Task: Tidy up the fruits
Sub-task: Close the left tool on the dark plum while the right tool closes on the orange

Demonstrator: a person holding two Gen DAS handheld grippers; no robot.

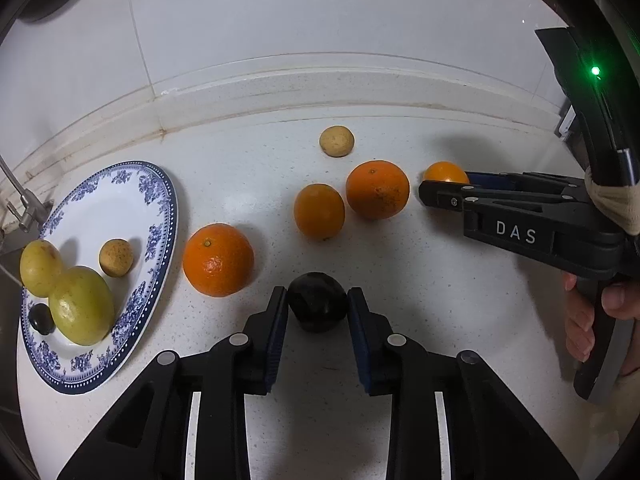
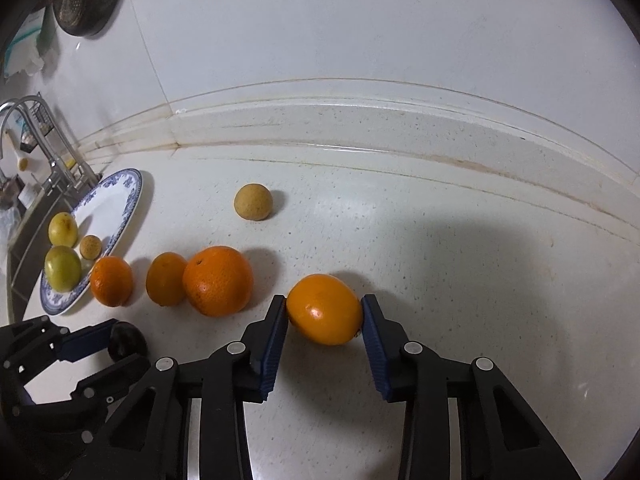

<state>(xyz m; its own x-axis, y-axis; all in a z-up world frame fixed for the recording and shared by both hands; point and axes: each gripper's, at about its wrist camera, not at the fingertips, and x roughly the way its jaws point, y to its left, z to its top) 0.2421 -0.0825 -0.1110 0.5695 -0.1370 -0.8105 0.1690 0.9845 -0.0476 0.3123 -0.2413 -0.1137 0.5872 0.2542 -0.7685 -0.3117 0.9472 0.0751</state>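
Blue pads line the left claw (image 1: 318, 306), whose two fingers flank a dark round fruit (image 1: 317, 301) on the speckled white worktop (image 1: 400, 320); both pads sit right at its sides, though whether they press on it cannot be told. The right claw (image 2: 325, 312) has its pads against both sides of a small orange (image 2: 324, 309) resting on the worktop, apparently clamped on it. Between the two claws lies a loose row of three more oranges: a large one (image 2: 218, 280), a smaller one (image 2: 166, 278) touching it, and a third (image 2: 111, 281) just beside the blue-patterned plate (image 1: 120, 196). A tan round fruit (image 1: 337, 141) sits alone nearer the wall. On the plate lie two yellow-green fruits (image 1: 81, 305) touching each other, another tan fruit (image 1: 116, 257) and a small dark fruit (image 1: 41, 319) at the rim. A metal tap (image 2: 44, 140) stands beyond the plate.
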